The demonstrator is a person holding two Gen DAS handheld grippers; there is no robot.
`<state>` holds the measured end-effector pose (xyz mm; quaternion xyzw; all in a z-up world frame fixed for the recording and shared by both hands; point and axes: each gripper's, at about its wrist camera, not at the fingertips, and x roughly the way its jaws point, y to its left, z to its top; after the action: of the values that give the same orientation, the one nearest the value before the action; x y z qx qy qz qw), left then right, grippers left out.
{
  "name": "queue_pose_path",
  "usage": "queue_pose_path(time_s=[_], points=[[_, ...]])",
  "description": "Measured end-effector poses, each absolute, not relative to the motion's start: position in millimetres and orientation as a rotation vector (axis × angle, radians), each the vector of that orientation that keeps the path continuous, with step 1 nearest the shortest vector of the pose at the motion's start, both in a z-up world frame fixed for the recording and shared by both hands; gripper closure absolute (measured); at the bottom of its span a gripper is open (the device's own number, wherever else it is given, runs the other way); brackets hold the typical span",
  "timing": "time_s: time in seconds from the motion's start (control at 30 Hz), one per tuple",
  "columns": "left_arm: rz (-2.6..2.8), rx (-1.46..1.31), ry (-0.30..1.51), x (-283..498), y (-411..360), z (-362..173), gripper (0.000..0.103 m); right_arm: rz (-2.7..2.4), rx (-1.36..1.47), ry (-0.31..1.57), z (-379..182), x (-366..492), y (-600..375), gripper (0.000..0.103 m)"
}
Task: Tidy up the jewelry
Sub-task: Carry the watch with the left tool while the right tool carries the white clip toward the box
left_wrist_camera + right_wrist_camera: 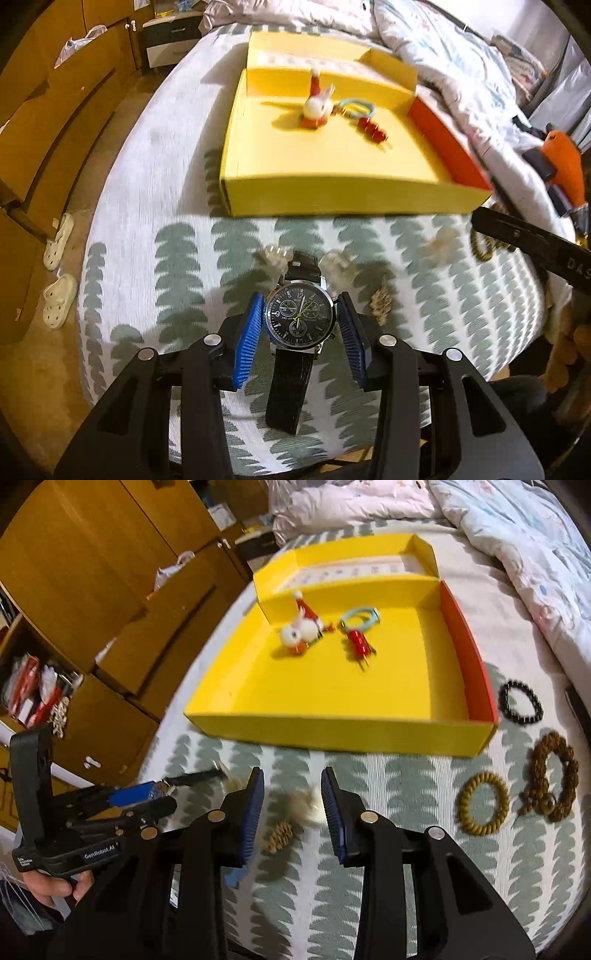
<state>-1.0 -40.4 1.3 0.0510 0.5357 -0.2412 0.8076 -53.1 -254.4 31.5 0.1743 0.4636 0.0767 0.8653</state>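
Observation:
My left gripper (pixel 300 315) is shut on a black wristwatch (pixel 300 317), pads on both sides of its dark dial, held above the bed; it also shows at the left of the right wrist view (pixel 162 790). My right gripper (pixel 292 794) is open and empty above a pale fluffy charm (pixel 304 806) and a small cone-shaped piece (pixel 279 835). The yellow box (pixel 332 199) (pixel 332 734) lies ahead, holding a white rabbit charm (pixel 299 633), a blue ring (pixel 360 618) and a red charm (pixel 358 642).
On the patterned bedspread, right of the box, lie a black bead bracelet (pixel 521 700), a tan coil bracelet (pixel 484 803) and a brown bead string (pixel 552 777). A quilt (pixel 517 535) lies behind. Wooden cabinets (pixel 92 572) and slippers (pixel 59 299) are to the left.

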Motion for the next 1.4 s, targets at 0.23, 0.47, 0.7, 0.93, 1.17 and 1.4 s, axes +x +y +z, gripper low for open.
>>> queue_pose_path(time_s=[0.23,0.47,0.7,0.93,1.17,1.4], points=[[-0.522,0.079,1.100,23.9,-56.8,33.7,0.061,0.150,0.357,0.945,49.7,-30.9,-260.4,0.070],[-0.535,0.085,1.106,34.5,-74.3,34.8,0.061,0.056,0.207,1.131,-2.1,-52.6,-253.3,0.067],[-0.532,0.076,1.120,33.2,-72.2,31.9,0.061,0.066,0.170,1.225,-37.7,-45.1,-239.4,0.066],[-0.529,0.068,1.123,31.7,-70.0,30.6,0.061,0.002,0.134,1.266,-60.2,-33.5,-233.4,0.063],[-0.527,0.054,1.121,33.8,-66.4,33.2,0.061,-0.012,0.130,1.287,-71.8,-30.0,-230.0,0.064],[-0.535,0.044,1.116,35.6,-65.9,40.2,0.061,0.052,0.226,1.193,-38.4,-41.0,-244.0,0.065]])
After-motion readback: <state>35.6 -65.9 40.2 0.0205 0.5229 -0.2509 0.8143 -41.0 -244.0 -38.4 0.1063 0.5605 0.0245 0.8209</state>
